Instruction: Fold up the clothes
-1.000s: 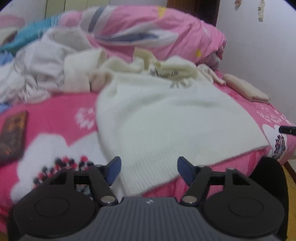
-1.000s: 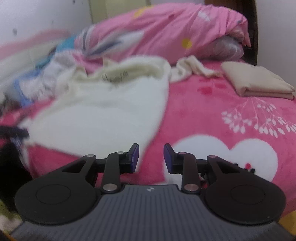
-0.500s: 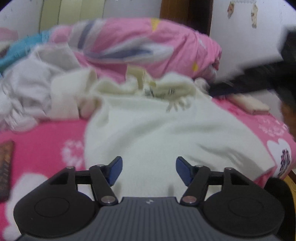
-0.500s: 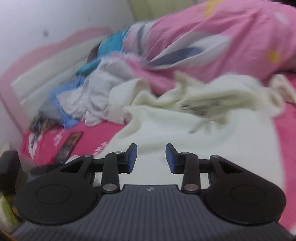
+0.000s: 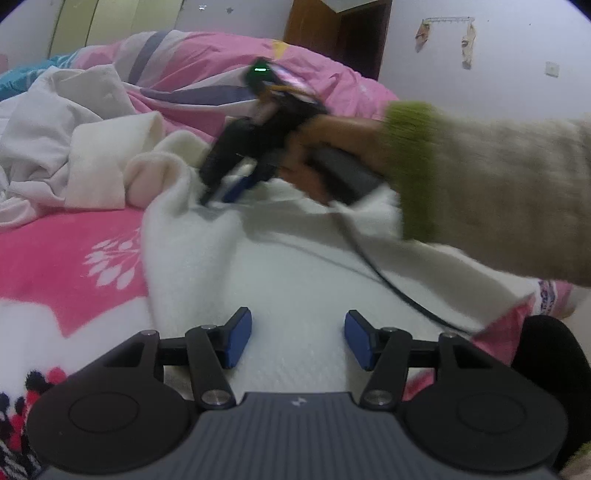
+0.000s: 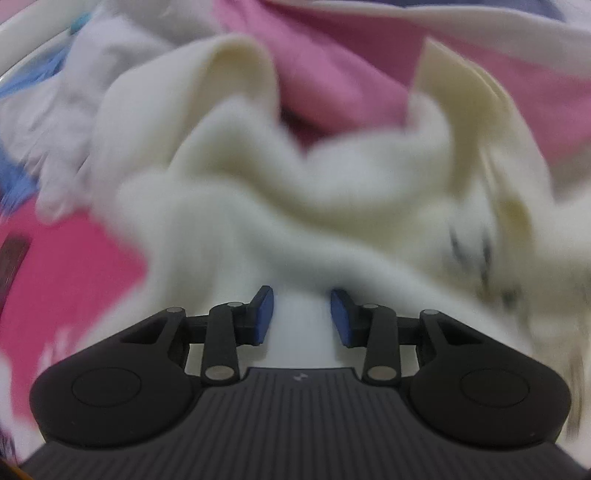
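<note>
A white knit sweater (image 5: pixel 295 266) lies spread on the pink bed cover (image 5: pixel 62 254), its far end bunched. My left gripper (image 5: pixel 298 341) hovers open over the near hem, with nothing between its blue pads. In the left wrist view a hand (image 5: pixel 314 158) in a green-cuffed sleeve holds my right gripper (image 5: pixel 218 192) down at the sweater's far left shoulder. The right wrist view is blurred: the right gripper (image 6: pixel 302 315) stands open, low on the sweater (image 6: pixel 295 206), with white fabric lying between its fingers and a thick fold just ahead.
A heap of white clothes (image 5: pixel 48 147) sits at the far left, against a rumpled pink duvet (image 5: pixel 207 74). A black cable (image 5: pixel 388 280) trails across the sweater from the right gripper. A dark flat object (image 6: pixel 11 254) lies on the cover at left. A brown door (image 5: pixel 332 33) stands behind.
The right gripper swung left across the bed and went forward to the sweater's bunched far end. The left gripper moved in closer over the hem. Both jaws kept their gap.
</note>
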`<state>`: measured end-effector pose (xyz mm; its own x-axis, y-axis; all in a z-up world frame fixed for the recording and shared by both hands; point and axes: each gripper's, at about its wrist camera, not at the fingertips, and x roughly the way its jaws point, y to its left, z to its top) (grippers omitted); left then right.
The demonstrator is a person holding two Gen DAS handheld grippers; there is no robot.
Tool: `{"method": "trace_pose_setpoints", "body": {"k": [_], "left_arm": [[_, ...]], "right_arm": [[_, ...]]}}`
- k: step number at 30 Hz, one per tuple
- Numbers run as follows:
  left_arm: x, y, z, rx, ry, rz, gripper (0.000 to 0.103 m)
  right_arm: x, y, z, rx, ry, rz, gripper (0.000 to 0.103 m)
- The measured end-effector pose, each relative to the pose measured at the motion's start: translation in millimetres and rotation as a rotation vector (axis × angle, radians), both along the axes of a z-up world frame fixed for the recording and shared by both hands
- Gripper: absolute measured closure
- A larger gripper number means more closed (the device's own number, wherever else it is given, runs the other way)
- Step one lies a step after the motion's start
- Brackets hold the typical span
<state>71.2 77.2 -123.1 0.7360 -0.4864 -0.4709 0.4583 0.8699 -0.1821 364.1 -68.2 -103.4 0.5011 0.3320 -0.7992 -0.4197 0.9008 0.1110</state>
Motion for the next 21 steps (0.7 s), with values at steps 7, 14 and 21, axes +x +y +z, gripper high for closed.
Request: {"method": "trace_pose_setpoints", "body": {"k": [7, 14, 21], "left_arm": [[-5, 2, -3, -0.013, -0.025, -0.02, 0.043], [-12, 0, -6, -0.012, -0.049, -0.03, 0.037], [-15, 0, -5, -0.019, -0.05, -0.029, 0.037]], "right_arm": [[9, -10, 14, 0.105, 0.077, -0.068, 0.069], [-44, 17, 24, 0.075, 0.055, 0.166, 0.07], [-24, 42, 15, 0.06, 0.04, 0.147, 0.069]]}}
